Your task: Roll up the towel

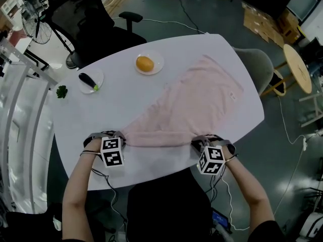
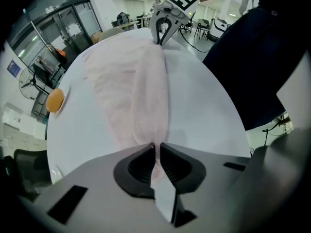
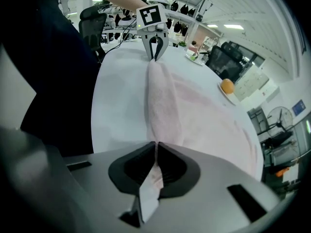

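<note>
While the towel (image 1: 186, 105) lay spread on the white table (image 1: 101, 120), running from the lower centre of the head view up to the upper right, its near edge was gathered into a narrow fold held between the two tools.

- Left tool (image 1: 122, 141): lower left of the head view, pointed steeply down. Its jaws were closed on the left end of the folded edge, with pink cloth pinched between the pads in its own view.
- Right tool (image 1: 195, 144): lower right of centre, also pointed steeply down. Its jaws were closed on the right end of the fold, with cloth caught between the pads and bunching out behind them.
- Towel: pale pink, flat and lightly creased beyond the fold, its far end near the table's upper right rim. A small white label (image 1: 232, 96) sat near its right edge.
- Plate (image 1: 149, 63): white, upper centre, near the towel's left edge but apart from it. It carried one orange (image 1: 145, 63).
- Second plate (image 1: 91, 80): white, left of the first. It carried a dark vegetable (image 1: 89, 79) with a green end.
- Green sprig (image 1: 61, 91): at the table's left rim.
- Black office chair (image 1: 96, 19): upper left, beyond the table.
- Grey chair (image 1: 255, 67): right, beyond the table's far corner.
</note>
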A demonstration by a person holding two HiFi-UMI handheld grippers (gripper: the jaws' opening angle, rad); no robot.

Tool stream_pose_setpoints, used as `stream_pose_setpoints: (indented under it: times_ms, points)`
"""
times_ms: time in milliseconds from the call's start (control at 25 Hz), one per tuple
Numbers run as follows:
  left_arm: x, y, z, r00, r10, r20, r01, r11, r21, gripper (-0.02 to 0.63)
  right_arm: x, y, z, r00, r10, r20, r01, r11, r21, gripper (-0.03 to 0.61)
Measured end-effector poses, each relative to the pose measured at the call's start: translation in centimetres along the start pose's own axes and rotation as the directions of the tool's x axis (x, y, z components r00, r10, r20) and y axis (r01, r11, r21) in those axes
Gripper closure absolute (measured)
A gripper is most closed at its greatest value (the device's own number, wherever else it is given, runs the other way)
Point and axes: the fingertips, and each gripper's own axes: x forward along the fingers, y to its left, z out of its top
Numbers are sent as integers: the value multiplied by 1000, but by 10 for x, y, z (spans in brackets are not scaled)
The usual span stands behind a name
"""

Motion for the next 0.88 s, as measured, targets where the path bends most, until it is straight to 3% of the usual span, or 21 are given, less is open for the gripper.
stream_pose_setpoints:
  times_ms: [160, 480, 880]
  points:
    - [-8, 0, -4, 998, 54, -21, -53, 997, 57, 572, -12, -3, 3, 1000, -26, 10, 26, 1000, 0, 554]
    - [-36, -7, -10, 993, 121, 8, -121, 988, 91, 580, -36, 2, 16, 997, -77, -2, 77, 997, -19, 557]
    - [-44, -72, -32, 999, 45, 11, -46, 988, 146, 580, -50, 67, 37, 1000, -21, -6, 21, 1000, -21, 557]
